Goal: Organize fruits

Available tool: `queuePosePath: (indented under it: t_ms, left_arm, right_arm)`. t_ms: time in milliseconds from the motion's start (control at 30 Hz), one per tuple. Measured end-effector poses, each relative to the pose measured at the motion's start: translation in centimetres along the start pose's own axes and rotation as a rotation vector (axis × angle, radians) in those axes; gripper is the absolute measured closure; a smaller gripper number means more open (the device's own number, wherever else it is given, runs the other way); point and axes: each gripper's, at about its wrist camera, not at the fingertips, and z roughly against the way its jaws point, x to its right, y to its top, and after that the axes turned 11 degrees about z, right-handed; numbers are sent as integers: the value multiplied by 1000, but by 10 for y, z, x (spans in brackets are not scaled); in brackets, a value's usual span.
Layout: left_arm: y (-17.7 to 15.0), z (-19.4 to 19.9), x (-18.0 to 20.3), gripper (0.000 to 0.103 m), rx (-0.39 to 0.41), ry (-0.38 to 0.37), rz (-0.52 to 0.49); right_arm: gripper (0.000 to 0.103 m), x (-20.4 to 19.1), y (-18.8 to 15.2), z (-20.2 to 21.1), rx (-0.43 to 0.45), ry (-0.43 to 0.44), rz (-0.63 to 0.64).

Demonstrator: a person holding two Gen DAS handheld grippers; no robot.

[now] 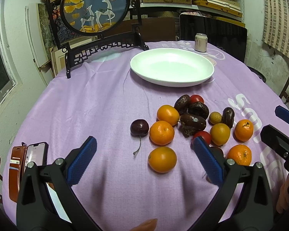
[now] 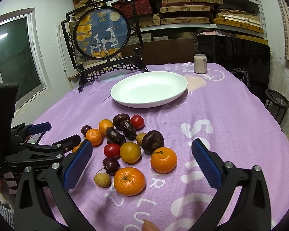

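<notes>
Hovering wide open, empty: left claw [image 1: 143, 155], right claw [image 2: 142, 158]; contact apparently none.

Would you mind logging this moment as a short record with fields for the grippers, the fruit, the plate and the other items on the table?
left gripper: open, holding nothing
right gripper: open, holding nothing
fruit pile: oranges, cherry tomatoes, cherries, dark wrinkled fruits and small tan fruits, loose on the purple cloth
white plate: no fruit in it, beyond the pile
can: upright, behind the plate
deer screen: upright at the far edge
phone: near the left gripper
</notes>
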Motion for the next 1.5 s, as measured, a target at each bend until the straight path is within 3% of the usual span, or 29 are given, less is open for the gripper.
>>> queuePosePath:
  t_ms: [1500]
  left_arm:
    - [-1, -1, 3, 2, -19, -6, -10]
  right_arm:
    - [1, -2, 0, -3, -9, 15, 4]
